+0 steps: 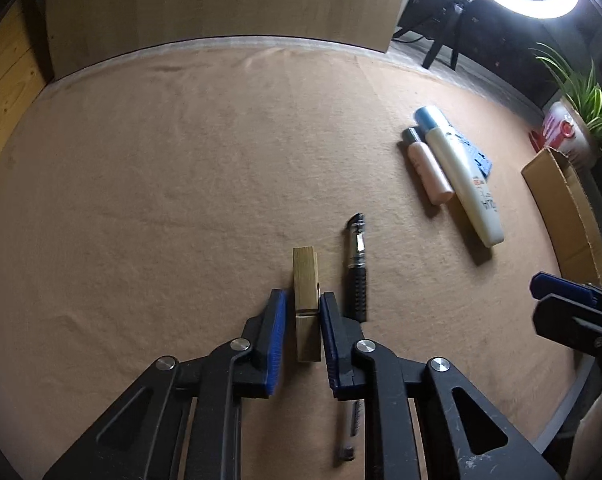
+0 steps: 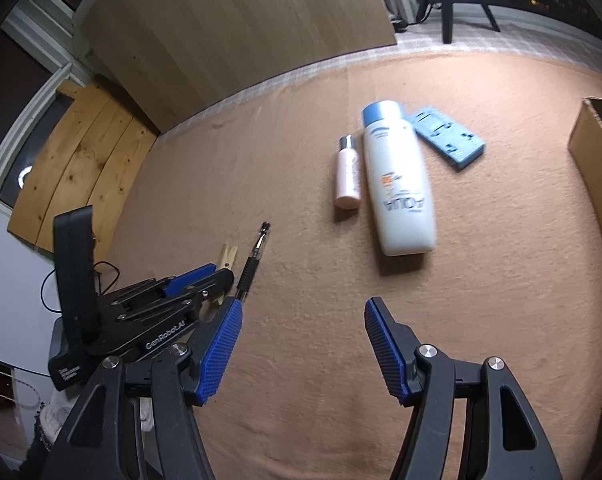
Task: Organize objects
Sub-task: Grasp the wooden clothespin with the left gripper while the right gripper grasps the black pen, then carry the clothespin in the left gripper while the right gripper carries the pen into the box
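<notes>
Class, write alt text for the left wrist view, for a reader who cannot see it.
The left gripper brackets a wooden clothespin lying on a tan felt table cover; whether the blue pads grip it is unclear. A black pen lies just right of it; farther right lie a small pink bottle and a tall white bottle.

In the left wrist view, bare tabletop (image 1: 161, 180) is taking up the whole left and centre of the frame, leaving wide passage. A wooden clothespin (image 1: 306, 300) is sitting between the left gripper (image 1: 303, 300) fingers, with a pen (image 1: 356, 268) lying just beside on the right. At right, a pink bottle (image 1: 427, 168), a white bottle (image 1: 461, 176) and a blue block (image 1: 475, 152) are crowding together. A cardboard box (image 1: 569, 208) is walling off the right edge. The right gripper (image 2: 303, 308) is hanging wide over bare cloth.
</notes>
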Tool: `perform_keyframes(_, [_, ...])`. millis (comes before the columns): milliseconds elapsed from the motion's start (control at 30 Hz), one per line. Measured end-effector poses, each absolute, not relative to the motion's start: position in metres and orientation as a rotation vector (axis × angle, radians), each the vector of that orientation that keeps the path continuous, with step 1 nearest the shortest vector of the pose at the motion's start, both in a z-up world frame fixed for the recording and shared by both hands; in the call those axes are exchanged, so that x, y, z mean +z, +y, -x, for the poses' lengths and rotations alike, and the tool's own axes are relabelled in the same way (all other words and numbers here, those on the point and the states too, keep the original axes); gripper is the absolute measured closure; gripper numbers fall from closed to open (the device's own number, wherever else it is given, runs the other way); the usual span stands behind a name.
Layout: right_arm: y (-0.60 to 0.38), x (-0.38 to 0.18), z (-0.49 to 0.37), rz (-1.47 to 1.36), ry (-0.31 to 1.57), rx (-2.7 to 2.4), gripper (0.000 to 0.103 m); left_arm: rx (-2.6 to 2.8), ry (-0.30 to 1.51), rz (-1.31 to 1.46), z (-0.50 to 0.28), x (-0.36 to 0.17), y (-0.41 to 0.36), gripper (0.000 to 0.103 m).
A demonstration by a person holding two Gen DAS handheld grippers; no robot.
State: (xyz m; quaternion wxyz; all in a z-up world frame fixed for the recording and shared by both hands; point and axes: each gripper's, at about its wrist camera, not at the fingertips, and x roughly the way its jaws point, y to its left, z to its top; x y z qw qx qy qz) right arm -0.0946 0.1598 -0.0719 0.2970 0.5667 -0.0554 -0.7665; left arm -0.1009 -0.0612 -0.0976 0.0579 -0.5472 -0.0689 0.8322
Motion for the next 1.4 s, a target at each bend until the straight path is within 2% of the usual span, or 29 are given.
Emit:
perform_keyframes(267, [0.107, -0.094, 0.097, -1.559, -0.048, -1.978, 0.044, 2.534, -0.251, 1.662, 0.088, -0.098, -0.082, 0.089])
perform_keyframes(400, [0.083, -0.104, 0.092, -1.572, 0.037, -1.962, 0.052, 2.553, -0.295, 1.664, 0.077, -0.099, -0.094, 0.089])
perform_keyframes(567, [0.06, -0.107, 0.087, -1.546, 0.174, -2.002, 0.055, 2.566, -0.336, 1.663, 0.074, -0.102, -0.099, 0.089])
perform_keyframes(700, [0.048, -0.107, 0.08, -1.495, 0.349, -2.037, 0.068, 2.579, -0.369, 1.659, 0.07, -0.102, -0.104, 0.089])
perform_keyframes(900, [0.051, -0.108, 0.082, -1.452, 0.459, -2.029, 0.089, 2.591, -0.381, 1.657, 0.067, -0.102, -0.104, 0.09])
perform_keyframes(1033, [0.065, -0.107, 0.081, -1.439, 0.45, -2.016, 0.092, 2.588, -0.366, 1.655, 0.062, -0.101, -0.097, 0.09])
perform_keyframes(1233, [0.109, -0.105, 0.082, -1.505, 0.252, -1.993, 0.093, 2.537, -0.409, 1.648, 0.055, -0.1, -0.079, 0.09])
perform_keyframes(1400, [0.144, -0.089, 0.081, -1.487, 0.17, -2.041, 0.093, 2.514, -0.415, 1.628, 0.054, -0.091, -0.065, 0.09])
